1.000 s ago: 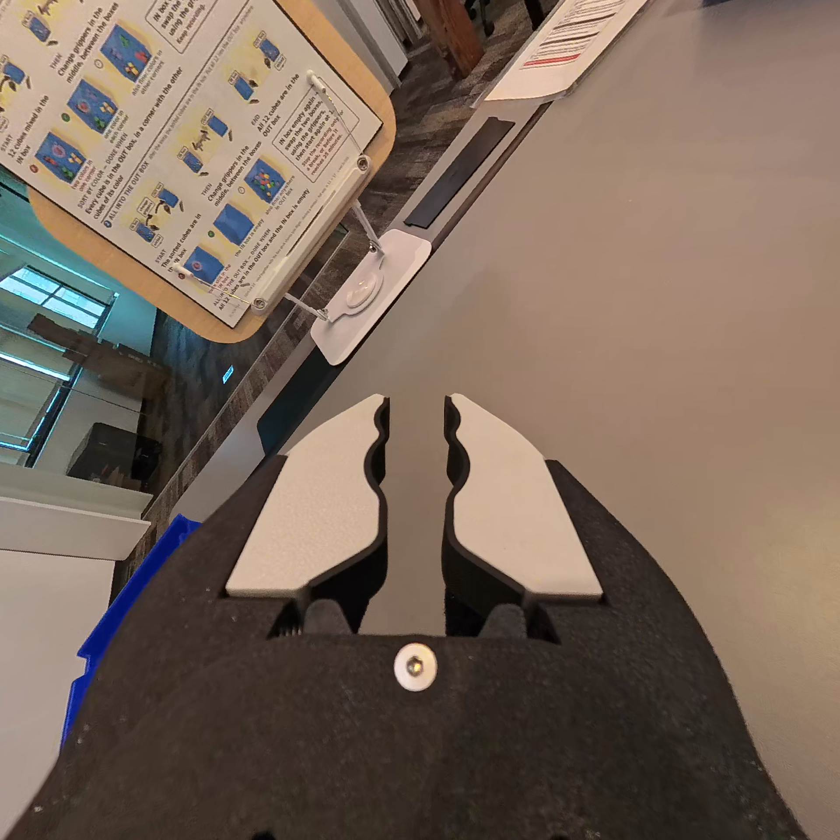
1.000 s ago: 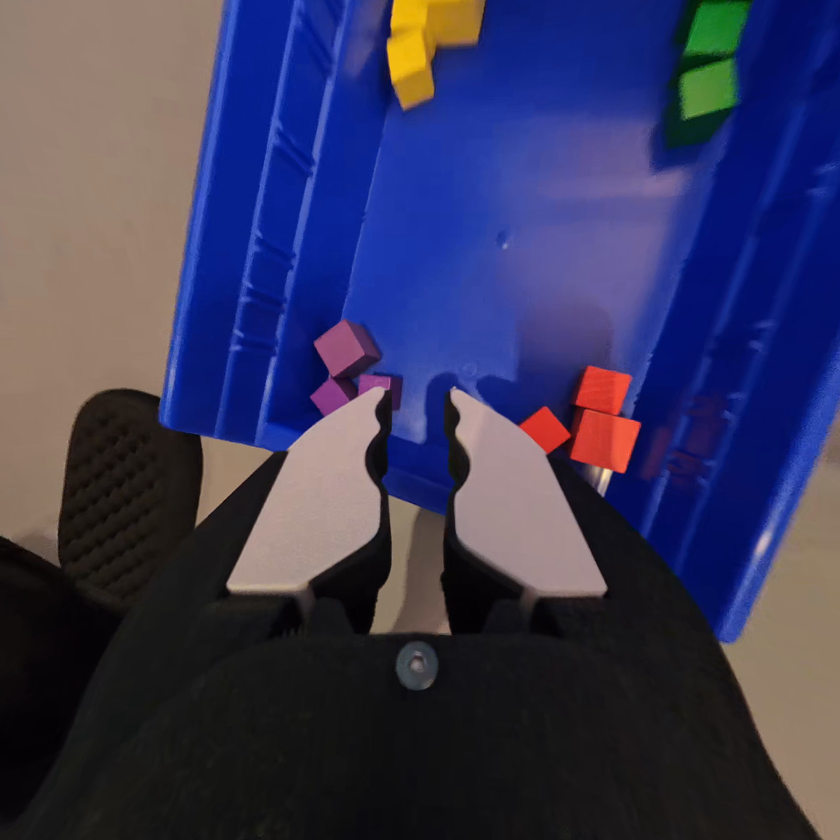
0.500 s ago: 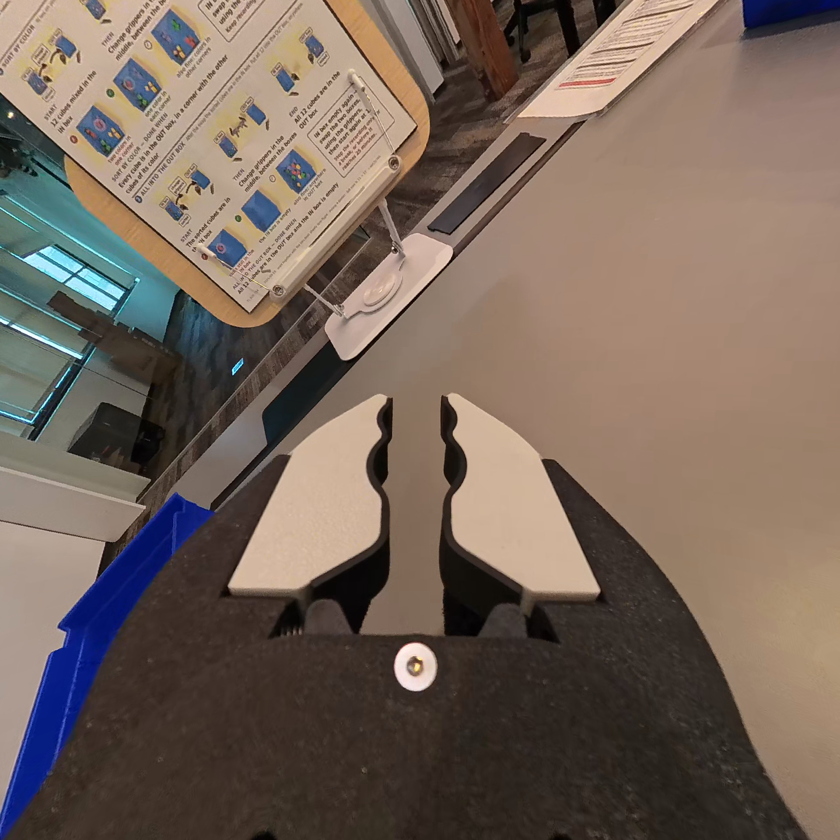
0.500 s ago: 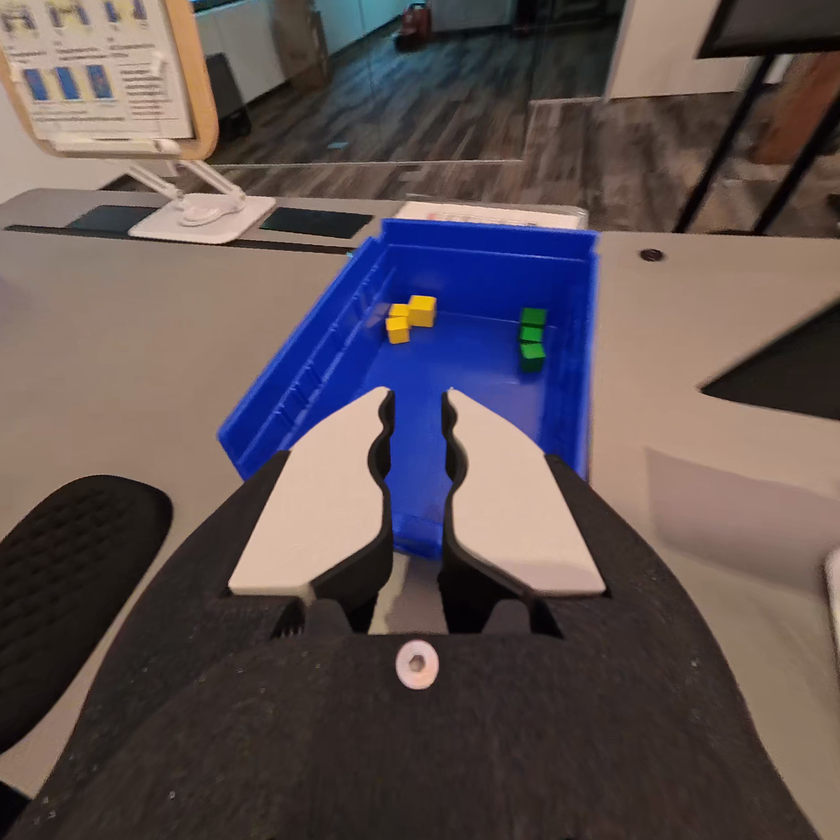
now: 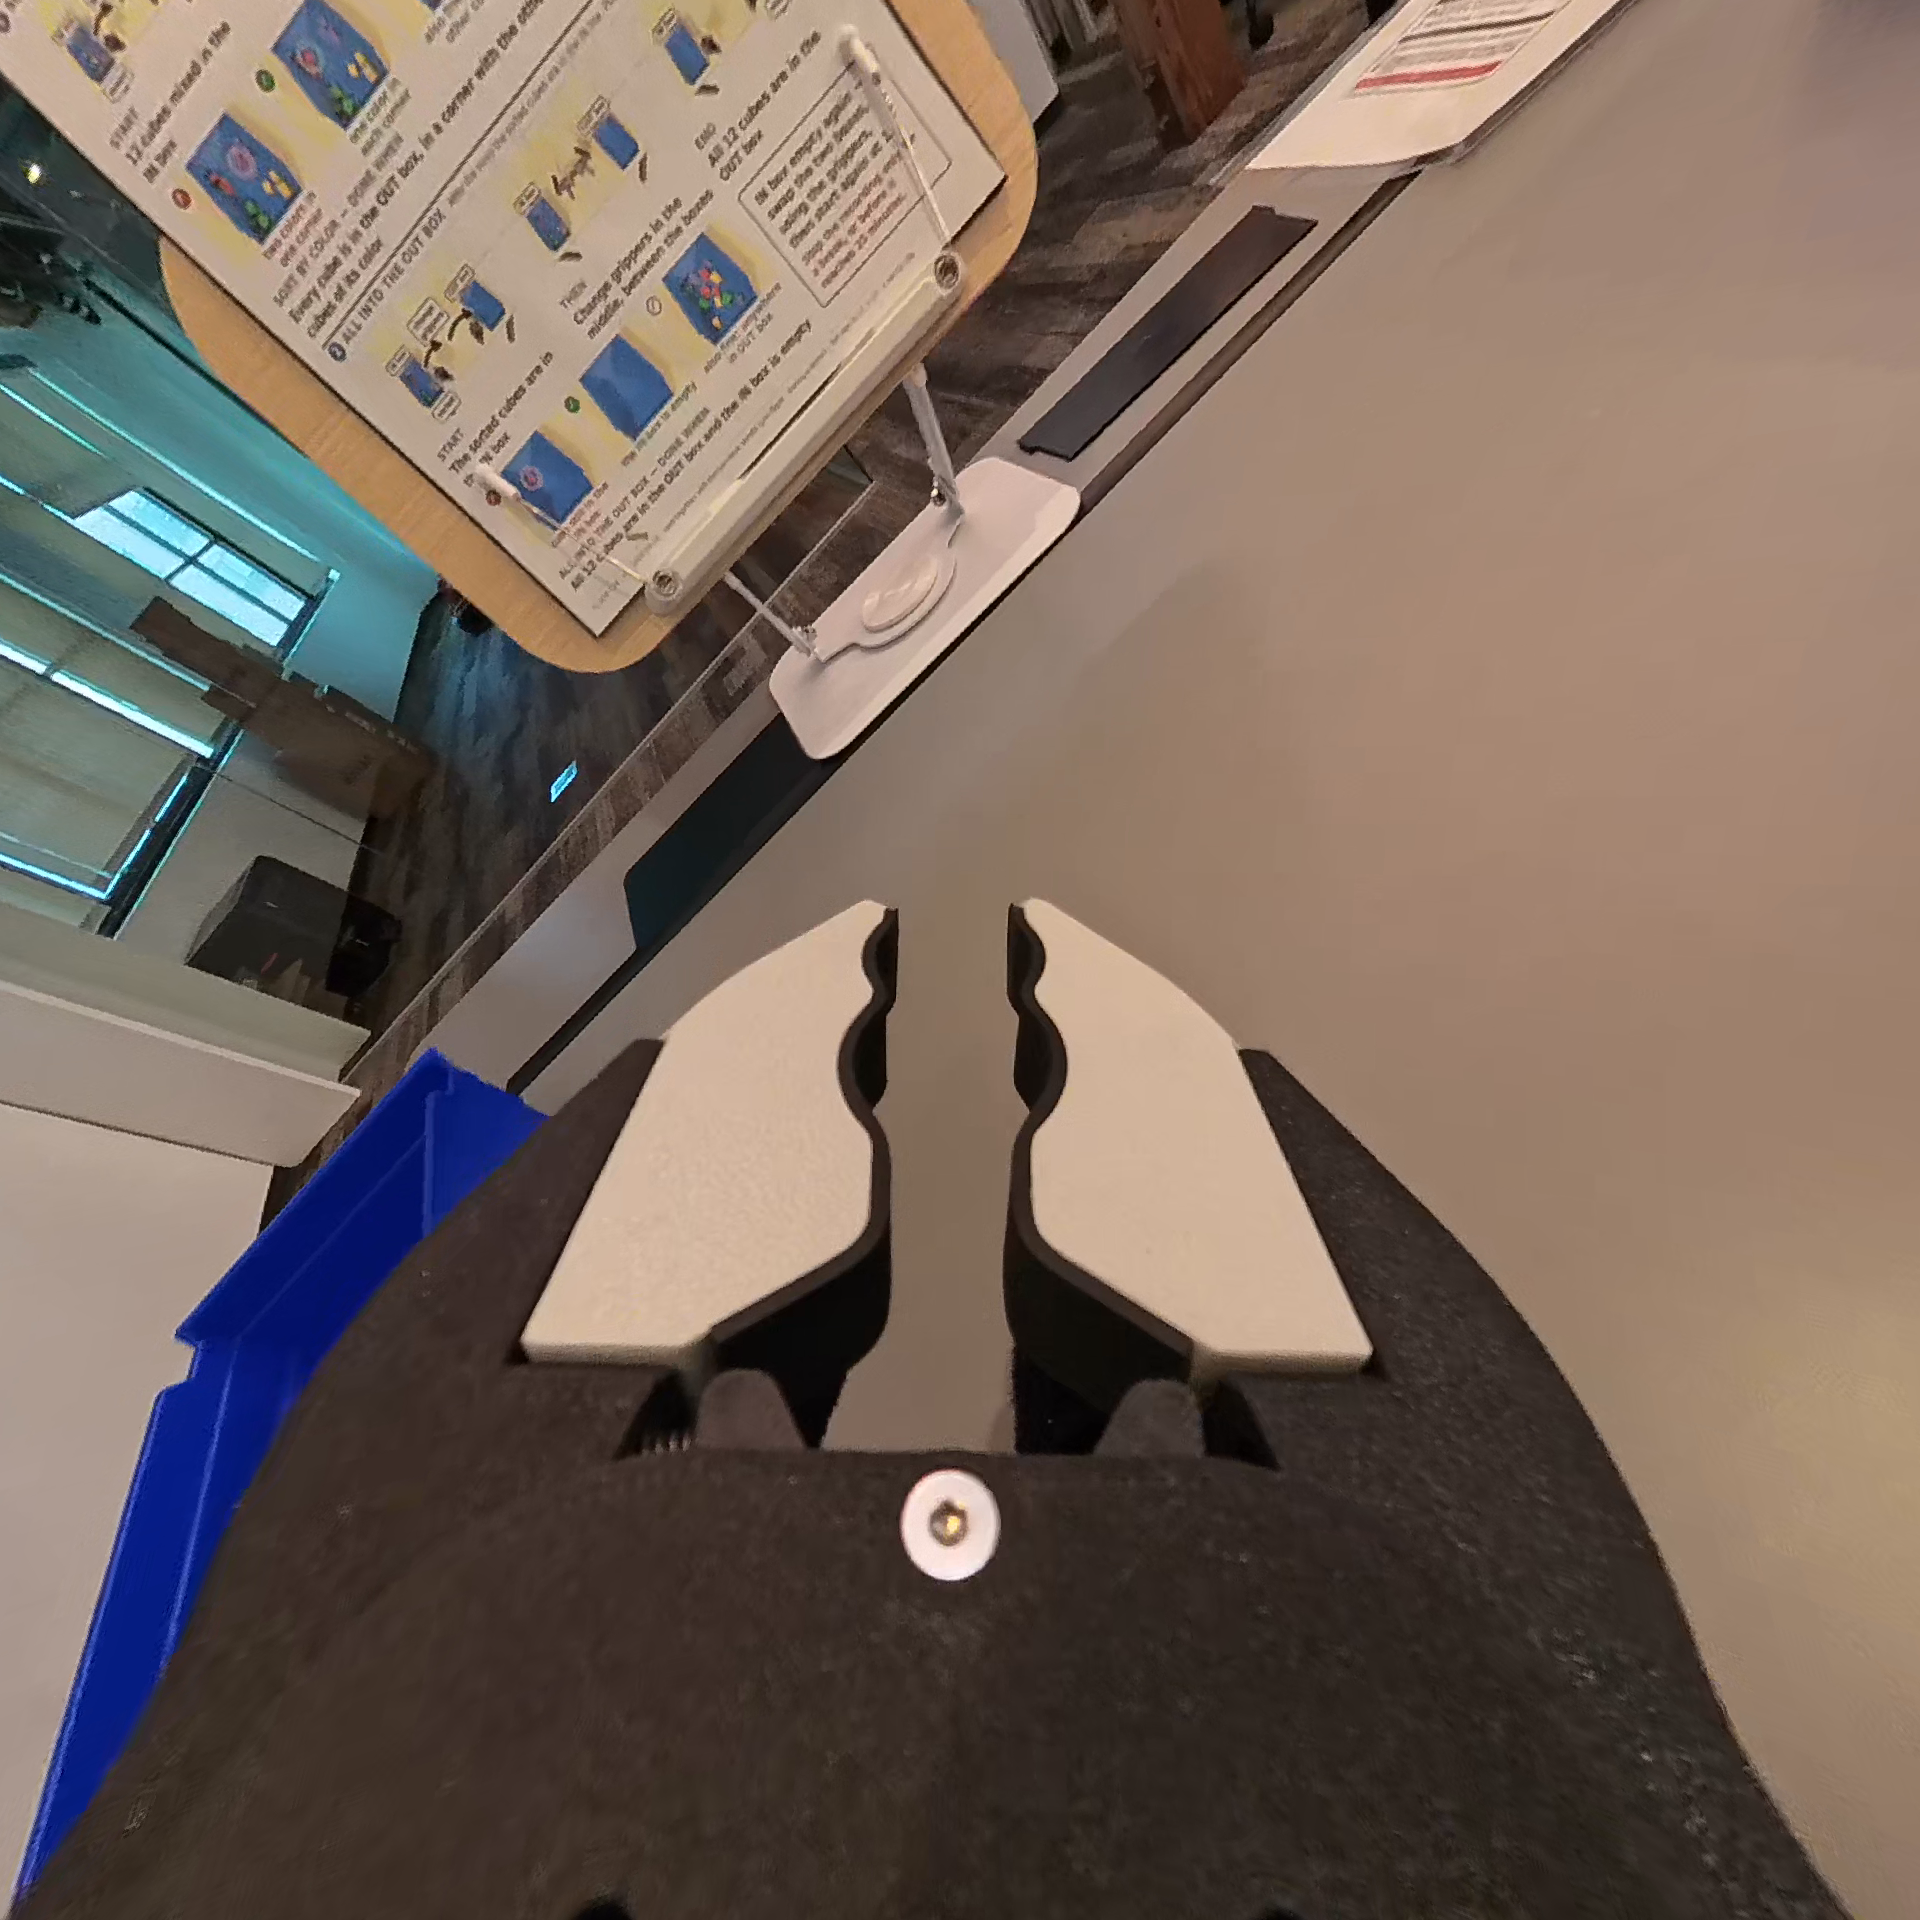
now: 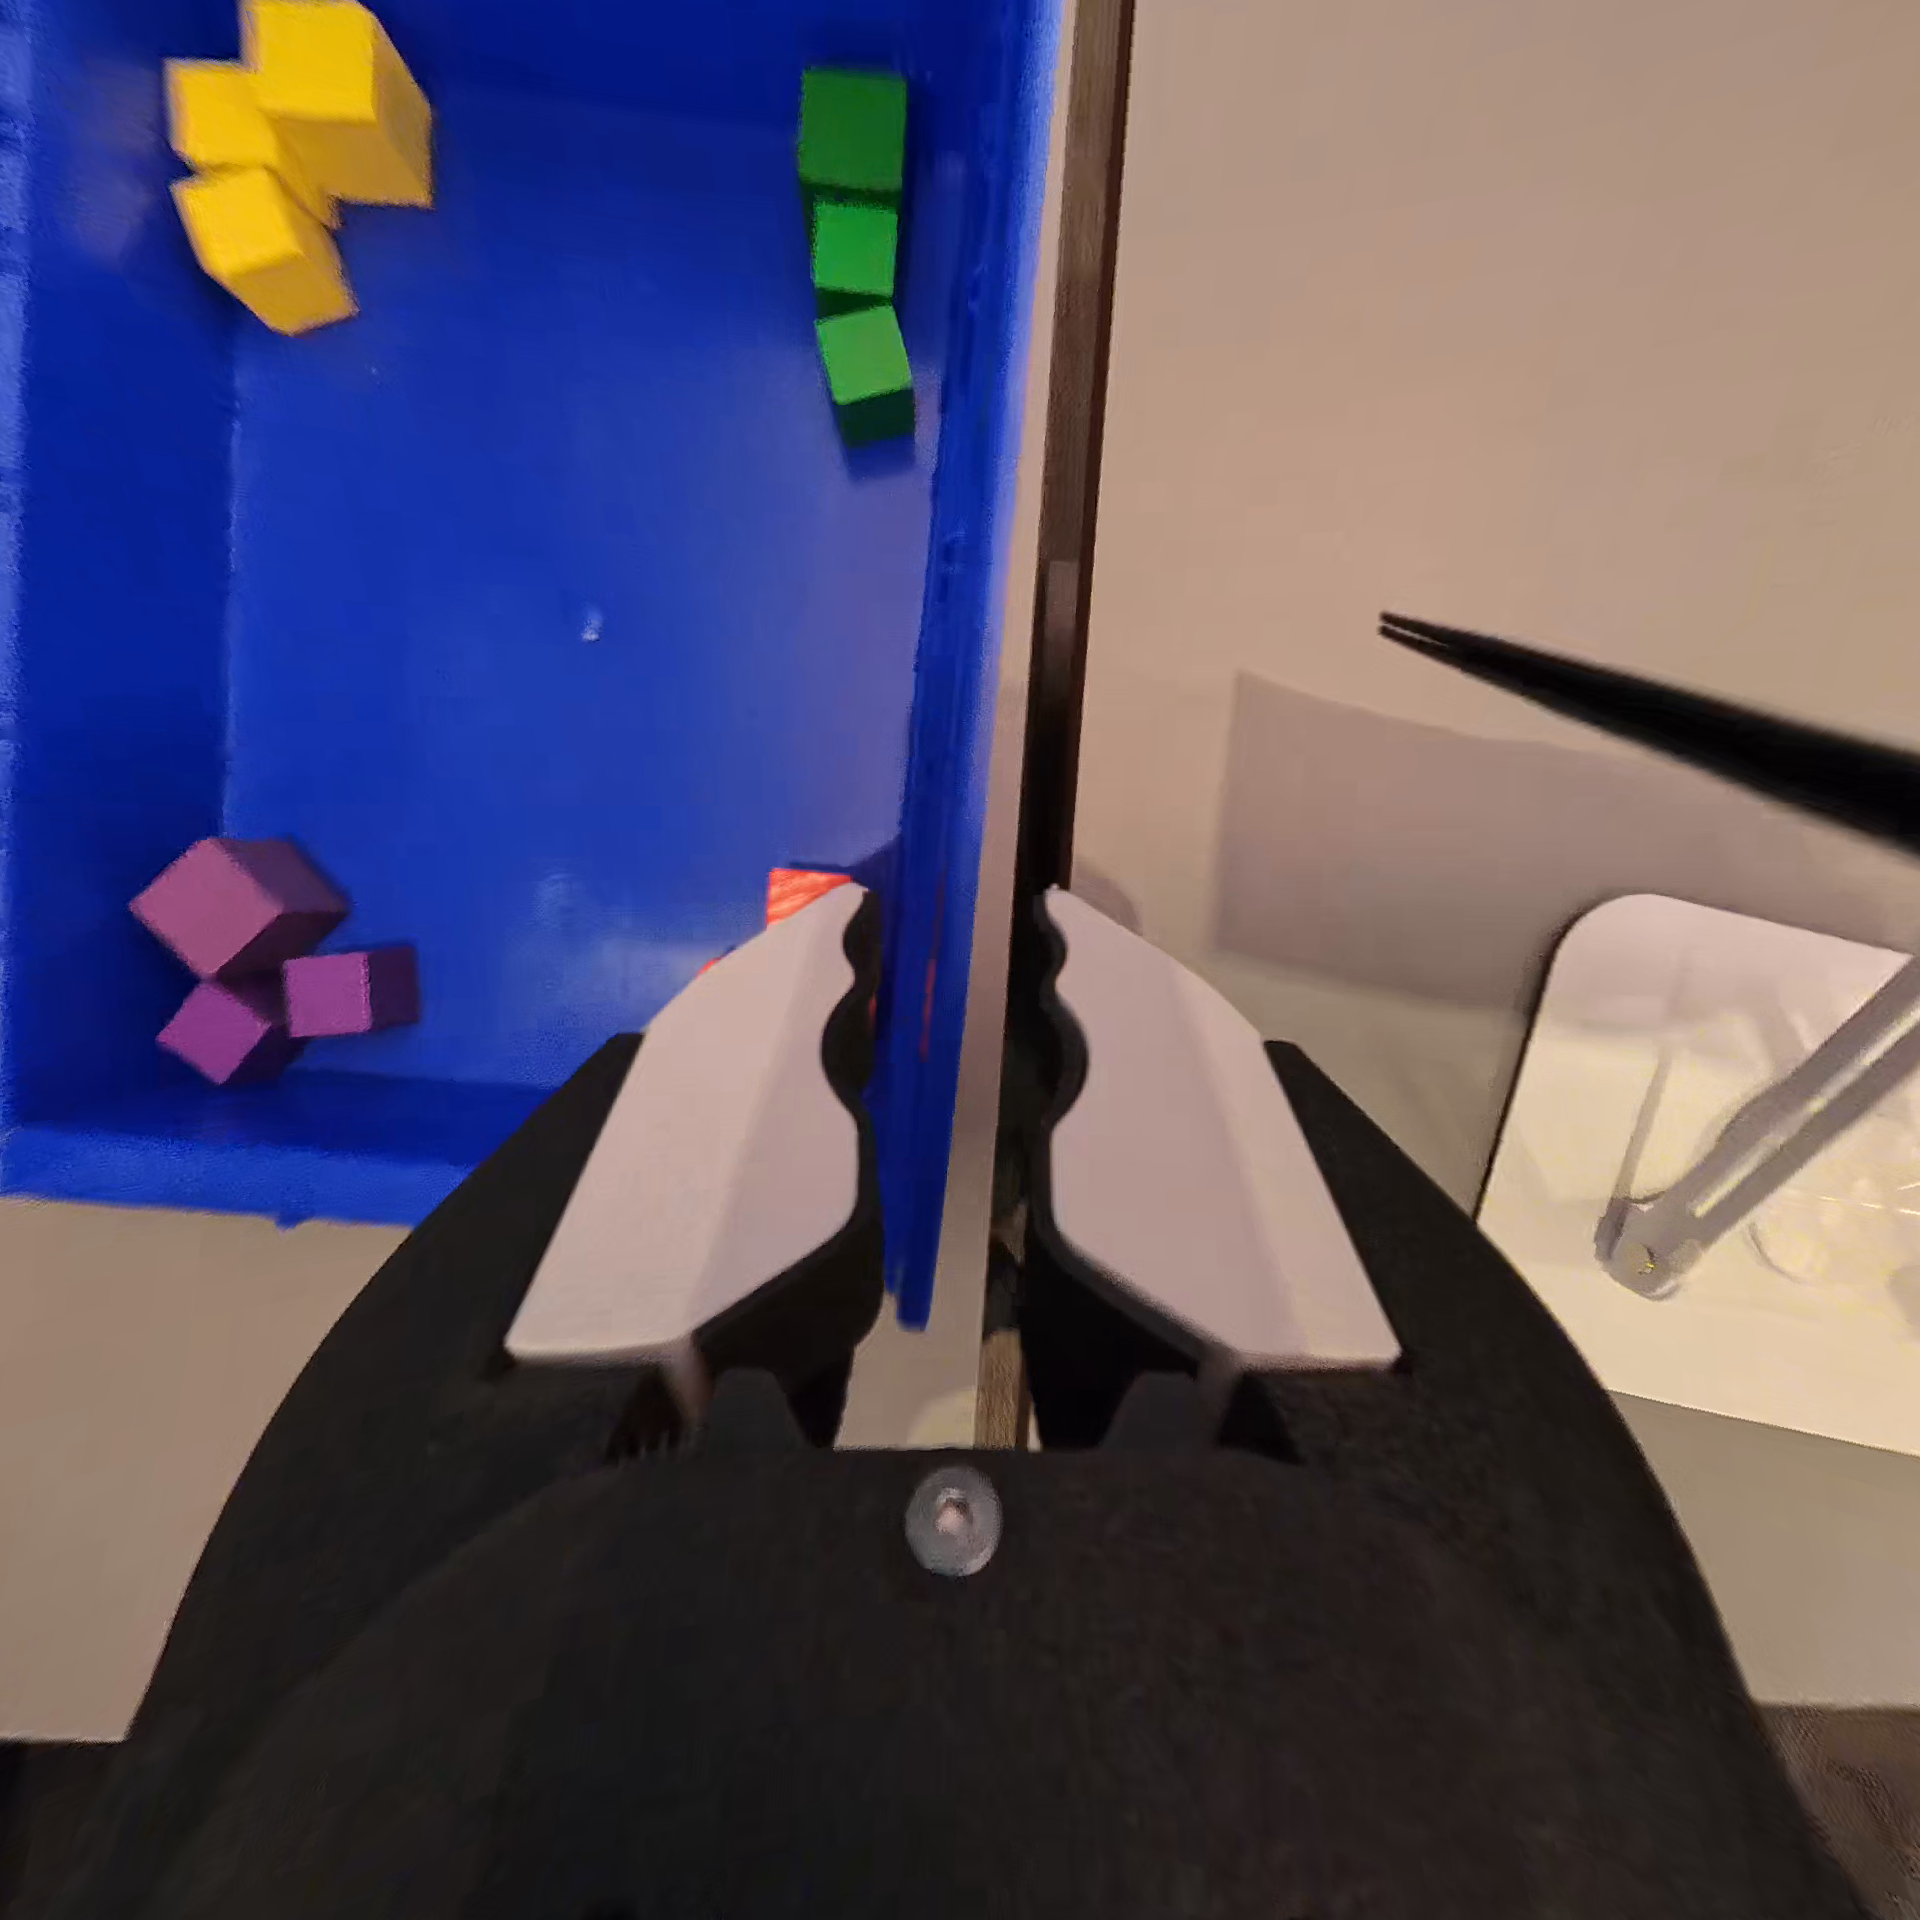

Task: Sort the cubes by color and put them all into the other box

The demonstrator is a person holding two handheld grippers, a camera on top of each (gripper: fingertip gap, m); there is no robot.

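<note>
In the right wrist view a blue plastic box (image 6: 582,644) fills the upper left of the frame, and the small wooden cubes lie sorted in its corners: three yellow cubes (image 6: 296,156) bunched at the upper left, three green cubes (image 6: 857,249) in a line against the right wall at the upper centre, three purple cubes (image 6: 270,961) clustered at the lower left, and red cubes (image 6: 805,894) at the lower right, mostly hidden behind a finger so their number cannot be told. The right gripper (image 6: 951,925) sits at the lower centre of the frame with its jaws apart, one finger over the inside of the box and the other outside it, the right wall (image 6: 966,623) running up between them; whether the pads touch the wall cannot be told. To the right of the box lies the grey bench (image 6: 1455,312), and a white stand base (image 6: 1714,1091) with a metal rod shows at the right edge. In the left wrist view the left gripper (image 5: 951,925) has its jaws apart with nothing between them, over the bare bench (image 5: 1507,727). A second blue plastic box (image 5: 301,1299) shows only as a rim at the lower left of the frame. A printed instruction sheet on a wooden board (image 5: 582,260) stands on a white stand (image 5: 914,603) in the upper left.
</note>
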